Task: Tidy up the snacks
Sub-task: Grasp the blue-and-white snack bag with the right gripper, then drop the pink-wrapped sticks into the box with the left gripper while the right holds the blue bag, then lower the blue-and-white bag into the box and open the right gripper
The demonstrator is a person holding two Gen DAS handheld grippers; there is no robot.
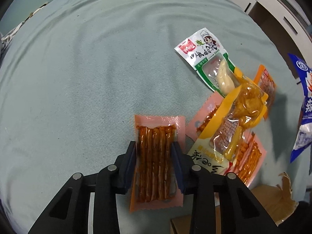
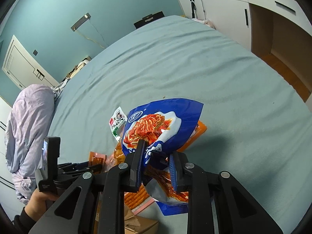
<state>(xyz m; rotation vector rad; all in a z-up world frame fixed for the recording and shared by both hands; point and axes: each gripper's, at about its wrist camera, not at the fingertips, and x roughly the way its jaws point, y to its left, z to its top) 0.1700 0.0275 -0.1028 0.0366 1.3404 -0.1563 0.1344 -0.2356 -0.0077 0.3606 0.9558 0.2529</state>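
Observation:
My left gripper (image 1: 154, 146) is shut on a pink packet of red spicy sticks (image 1: 154, 156), held just over the pale green bed sheet (image 1: 87, 68). To its right lies a pile of snacks: a white and green packet (image 1: 206, 58), a yellow packet (image 1: 239, 113) and more pink stick packets (image 1: 247, 156). My right gripper (image 2: 156, 148) is shut on a blue kimchi bag (image 2: 161, 124) and holds it raised above the pile. The bag's edge shows at the right of the left wrist view (image 1: 304, 107).
A torn cardboard box (image 1: 273, 200) sits at the near edge of the bed, below the pile; it also shows in the right wrist view (image 2: 140, 224). A rolled lilac quilt (image 2: 29, 126) lies at the left. White cabinets (image 2: 234, 5) stand beyond the bed.

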